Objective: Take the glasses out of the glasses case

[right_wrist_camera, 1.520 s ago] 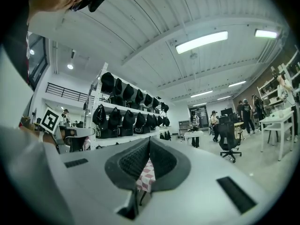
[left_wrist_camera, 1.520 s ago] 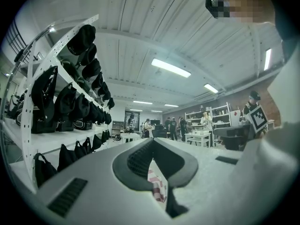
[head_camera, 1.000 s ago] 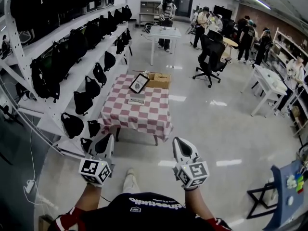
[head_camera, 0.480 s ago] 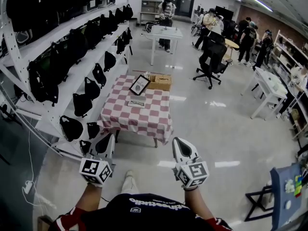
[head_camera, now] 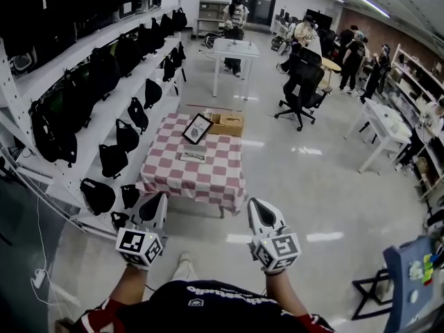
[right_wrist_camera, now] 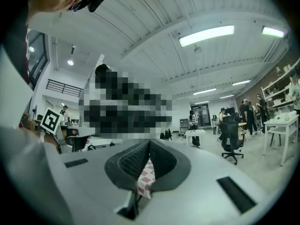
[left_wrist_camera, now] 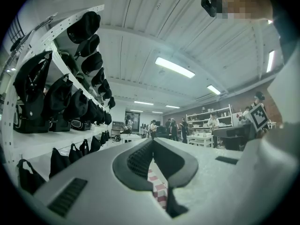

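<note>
While level, 2 closed hand-held grippers (head_camera: 157, 201) (head_camera: 256, 205)

No word can be read for certain. White lettering (head_camera: 223, 298) runs across the person's dark shirt, upside down and blurred. The cubes on the left tool (head_camera: 153, 205) and the right tool (head_camera: 259, 207) bear square black-and-white markers, not letters. Print on the framed card (head_camera: 197, 128) standing on the table (head_camera: 208, 179) is too small to read.
</note>
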`<move>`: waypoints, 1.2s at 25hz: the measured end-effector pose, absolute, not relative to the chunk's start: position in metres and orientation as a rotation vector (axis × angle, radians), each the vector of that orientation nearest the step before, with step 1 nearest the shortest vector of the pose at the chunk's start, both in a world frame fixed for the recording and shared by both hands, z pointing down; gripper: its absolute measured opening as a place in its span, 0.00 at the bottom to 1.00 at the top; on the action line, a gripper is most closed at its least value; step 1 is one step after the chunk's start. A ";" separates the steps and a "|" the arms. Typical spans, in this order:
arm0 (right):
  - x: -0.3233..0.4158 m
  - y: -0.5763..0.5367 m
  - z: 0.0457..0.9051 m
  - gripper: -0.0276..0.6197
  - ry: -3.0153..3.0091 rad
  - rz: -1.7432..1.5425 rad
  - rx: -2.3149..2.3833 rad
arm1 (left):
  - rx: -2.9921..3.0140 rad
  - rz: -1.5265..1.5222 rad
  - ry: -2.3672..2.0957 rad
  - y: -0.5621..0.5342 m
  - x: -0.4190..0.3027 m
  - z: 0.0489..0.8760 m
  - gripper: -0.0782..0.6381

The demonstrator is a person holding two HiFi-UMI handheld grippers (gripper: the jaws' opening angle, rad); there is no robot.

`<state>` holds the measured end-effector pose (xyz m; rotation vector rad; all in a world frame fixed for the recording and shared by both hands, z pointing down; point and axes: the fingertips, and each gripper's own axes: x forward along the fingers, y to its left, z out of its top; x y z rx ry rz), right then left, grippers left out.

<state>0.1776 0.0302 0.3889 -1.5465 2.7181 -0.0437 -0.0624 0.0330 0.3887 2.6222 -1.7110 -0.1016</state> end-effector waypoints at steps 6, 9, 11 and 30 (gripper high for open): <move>0.177 0.003 0.384 0.05 2.698 -0.056 -1.603 | 2.643 -0.097 -1.676 0.000 -0.061 0.388 0.12; 0.174 -0.014 0.390 0.05 2.705 -0.052 -1.604 | 2.649 -0.100 -1.659 -0.020 -0.063 0.389 0.12; 0.171 -0.026 0.390 0.05 2.702 -0.057 -1.617 | 2.652 -0.097 -1.648 -0.034 -0.066 0.390 0.12; 0.107 -0.152 0.384 0.05 2.714 -0.062 -1.666 | 2.673 -0.085 -1.590 -0.163 -0.119 0.396 0.12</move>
